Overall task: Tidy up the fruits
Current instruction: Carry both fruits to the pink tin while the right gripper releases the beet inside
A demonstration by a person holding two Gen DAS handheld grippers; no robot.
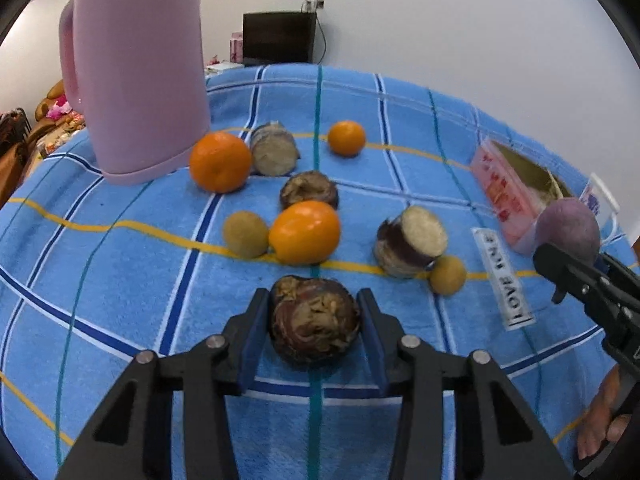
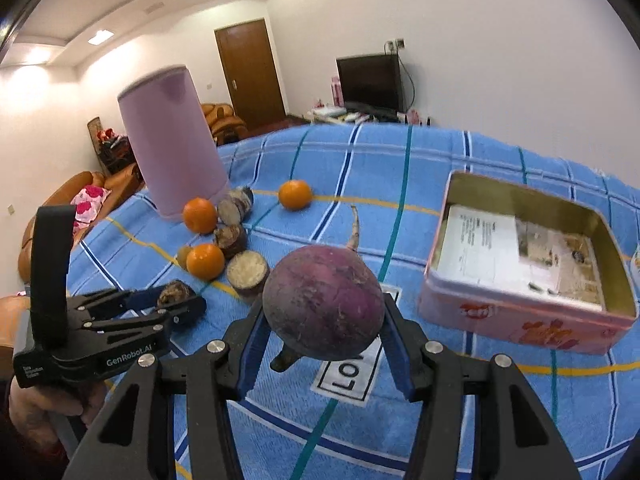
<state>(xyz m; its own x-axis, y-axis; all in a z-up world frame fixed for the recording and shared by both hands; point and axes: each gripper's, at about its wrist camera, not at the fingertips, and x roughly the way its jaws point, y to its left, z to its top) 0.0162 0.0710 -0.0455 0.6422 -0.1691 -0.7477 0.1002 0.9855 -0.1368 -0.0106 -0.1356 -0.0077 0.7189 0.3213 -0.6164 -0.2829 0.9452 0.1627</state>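
While the right claw [image 2: 324,344] grips the radish [image 2: 323,302], left claw [image 1: 314,320], clamped on brown root [image 1: 314,322], should lift straight, then carry toward tin [image 2: 520,316] at 3 o'clock.

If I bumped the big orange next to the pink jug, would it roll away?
Probably a little. The big orange is round and sits free on the blanket, so a push should start it rolling. The fuzzy cloth would likely slow it soon. The pink jug beside it would block it on that side.

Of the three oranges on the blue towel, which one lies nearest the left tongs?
The orange in the middle of the towel, touching a small brownish fruit. The other two lie farther back: one against the pink jug, one alone.
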